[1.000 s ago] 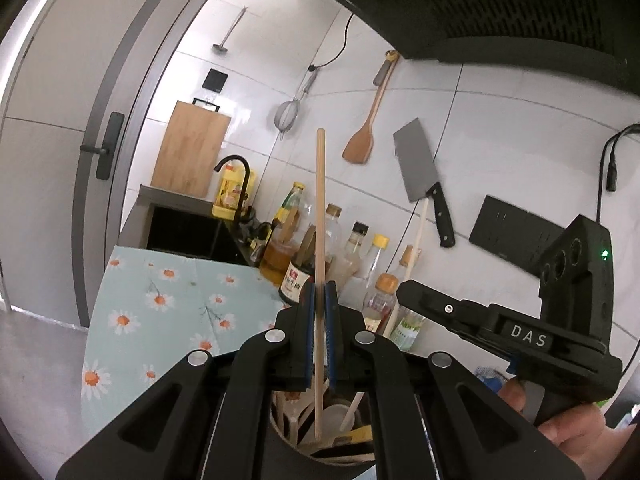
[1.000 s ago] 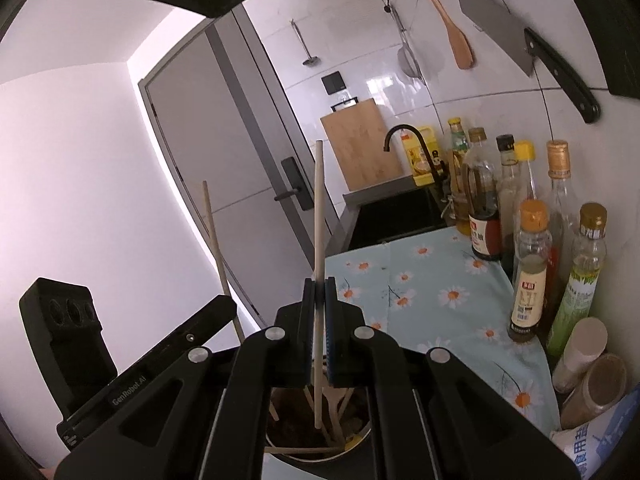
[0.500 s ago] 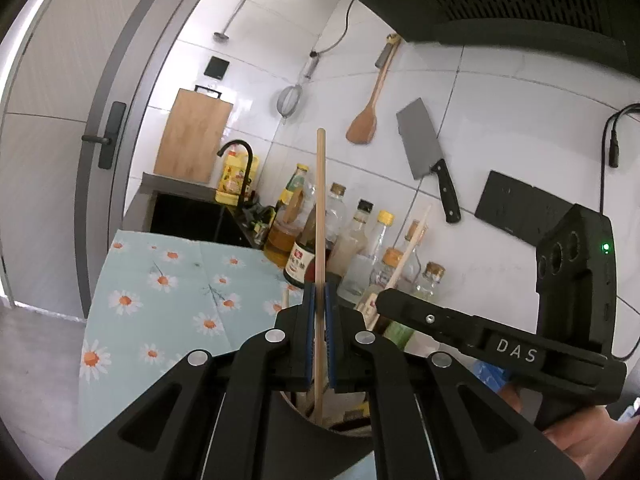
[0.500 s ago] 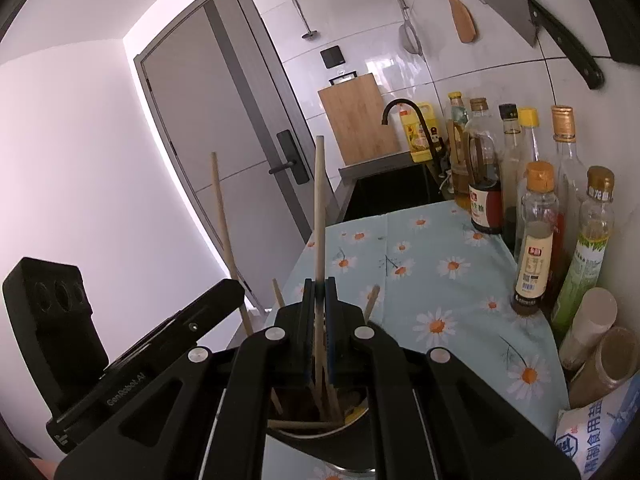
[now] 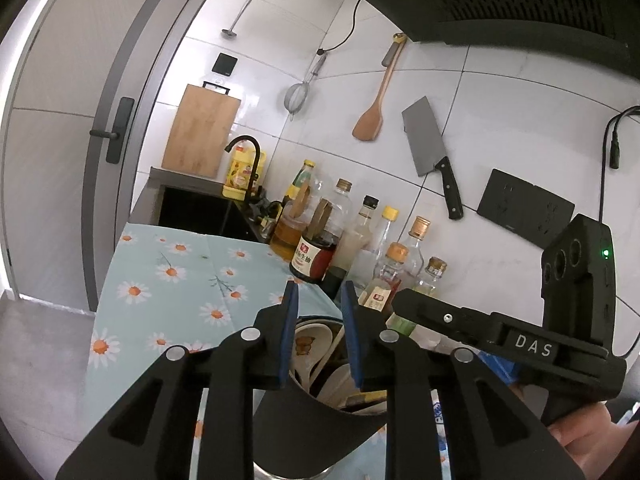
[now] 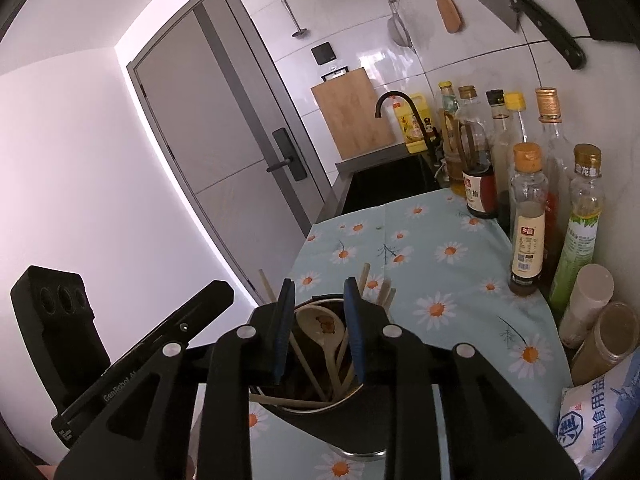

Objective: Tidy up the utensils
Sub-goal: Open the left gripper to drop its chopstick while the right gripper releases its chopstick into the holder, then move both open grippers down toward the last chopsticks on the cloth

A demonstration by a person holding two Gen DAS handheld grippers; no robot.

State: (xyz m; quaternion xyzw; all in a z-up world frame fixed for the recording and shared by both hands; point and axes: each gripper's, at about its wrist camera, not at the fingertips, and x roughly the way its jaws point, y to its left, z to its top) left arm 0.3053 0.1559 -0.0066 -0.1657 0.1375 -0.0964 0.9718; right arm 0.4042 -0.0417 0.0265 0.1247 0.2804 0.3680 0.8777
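Note:
A dark utensil holder (image 5: 312, 420) (image 6: 340, 432) stands on the daisy-print cloth right under both grippers. It holds a cream ceramic spoon (image 6: 320, 326) (image 5: 310, 344) and several wooden chopsticks (image 6: 306, 356) (image 5: 332, 346), which lean against its rim. My left gripper (image 5: 318, 292) hovers over the holder with its jaws opening and no chopstick held between the blue pads. My right gripper (image 6: 318, 286) hovers over it from the other side, its jaws opening too, and nothing is pressed between them. A hand (image 5: 588, 440) grips the right gripper's handle.
Sauce and oil bottles (image 5: 320, 240) (image 6: 528, 216) line the tiled wall. A cleaver (image 5: 430, 148), wooden spatula (image 5: 370, 120) and strainer (image 5: 296, 96) hang above. A sink with black tap (image 6: 400, 108) and cutting board (image 6: 352, 112) lie beyond the cloth (image 6: 432, 272). A salt bag (image 6: 600, 420) sits at the right.
Each gripper held one upright chopstick over the holder. Both have lowered and let go, and the chopsticks now rest inside the holder. Both pairs of jaws have parted.

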